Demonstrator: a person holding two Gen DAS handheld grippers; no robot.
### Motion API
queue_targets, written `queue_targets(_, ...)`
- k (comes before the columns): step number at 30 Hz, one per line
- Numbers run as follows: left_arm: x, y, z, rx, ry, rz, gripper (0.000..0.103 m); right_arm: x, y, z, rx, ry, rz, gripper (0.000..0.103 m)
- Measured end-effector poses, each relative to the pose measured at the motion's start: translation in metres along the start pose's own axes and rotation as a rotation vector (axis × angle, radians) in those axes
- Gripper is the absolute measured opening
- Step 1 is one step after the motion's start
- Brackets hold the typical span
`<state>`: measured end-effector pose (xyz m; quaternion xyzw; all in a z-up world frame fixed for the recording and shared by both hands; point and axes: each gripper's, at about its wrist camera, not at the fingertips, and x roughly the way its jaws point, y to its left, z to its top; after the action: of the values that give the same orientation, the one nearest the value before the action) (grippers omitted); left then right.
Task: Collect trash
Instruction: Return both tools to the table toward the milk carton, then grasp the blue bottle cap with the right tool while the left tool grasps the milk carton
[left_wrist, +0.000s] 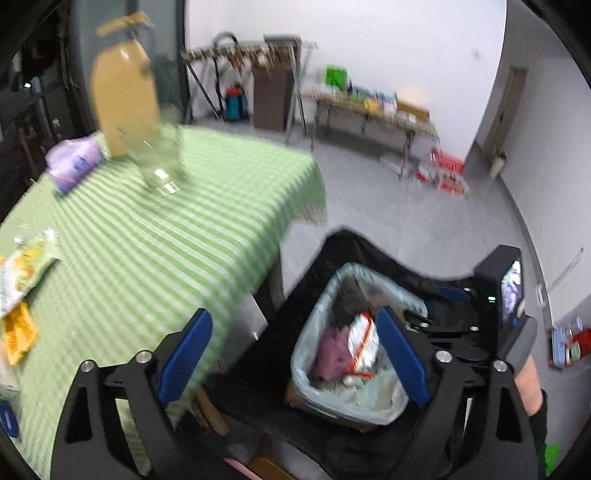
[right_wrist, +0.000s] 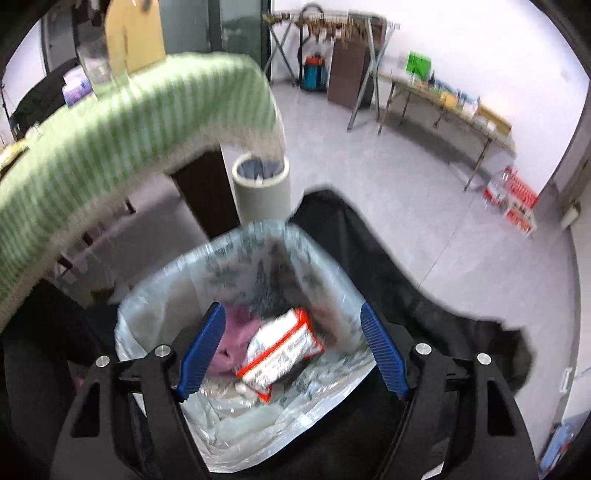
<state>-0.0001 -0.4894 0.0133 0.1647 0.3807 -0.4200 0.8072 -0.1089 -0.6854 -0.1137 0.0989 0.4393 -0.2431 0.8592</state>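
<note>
Red-and-white printed wrapper (right_wrist: 282, 349) and a pink crumpled scrap (right_wrist: 231, 349) already lie in the plastic-lined bin (right_wrist: 155, 306). Both the left gripper (left_wrist: 295, 362) and right gripper (right_wrist: 293, 350) gape wide, holding nothing. Yellow snack packets (left_wrist: 20, 291) and a purple pack (left_wrist: 74, 162) remain on the green striped tablecloth (left_wrist: 177, 236), so collecting looks partly done.

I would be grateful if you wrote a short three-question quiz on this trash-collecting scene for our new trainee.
1. True or false: the left tongs are clamped on a wrapper.
2. Which item lies beside the purple crumpled piece in the lined trash bin?
A. a banana peel
B. a white packet with red edges
C. a glass jar
3. Name the patterned cover on the table where the clear bottle with a tan label stands.

Key:
1. False; both the left and the right tongs are open and empty.
2. B
3. A green and white striped tablecloth.
</note>
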Motion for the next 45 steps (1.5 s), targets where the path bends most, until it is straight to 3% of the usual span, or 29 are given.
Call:
queue_targets(7,-0.086,0.051,-0.005,-0.015,-0.213,0.103,0.095,-0.094,0.037,0.05,-0.048,-0.244,0.026,0.077)
queue_targets(12,-0.149,0.094,-0.022,-0.066,-0.327,0.159,0.095,-0.16,0.094,0.082,-0.094,-0.431,0.178,0.081)
queue_targets(20,-0.226,0.172,-0.068,-0.153,-0.43,0.304,0.095,-0.198,0.198,0.116,-0.214,-0.533,0.339,0.084)
queue_targets(26,-0.276,0.247,-0.109,-0.278,-0.492,0.417,0.095,-0.217,0.291,0.123,-0.351,-0.554,0.452,0.085)
queue_targets(31,-0.296,0.312,-0.146,-0.385,-0.453,0.512,0.095,-0.217,0.372,0.112,-0.48,-0.523,0.55,0.085)
queue_targets(35,-0.304,0.358,-0.182,-0.499,-0.43,0.561,0.095,-0.201,0.431,0.093,-0.573,-0.447,0.609,0.085)
queue_targets(38,-0.297,0.389,-0.217,-0.602,-0.386,0.559,0.096,-0.186,0.465,0.079,-0.618,-0.395,0.64,0.085)
queue_targets(45,-0.267,0.411,-0.265,-0.686,-0.294,0.544,0.095,-0.143,0.516,0.041,-0.691,-0.212,0.674,0.085)
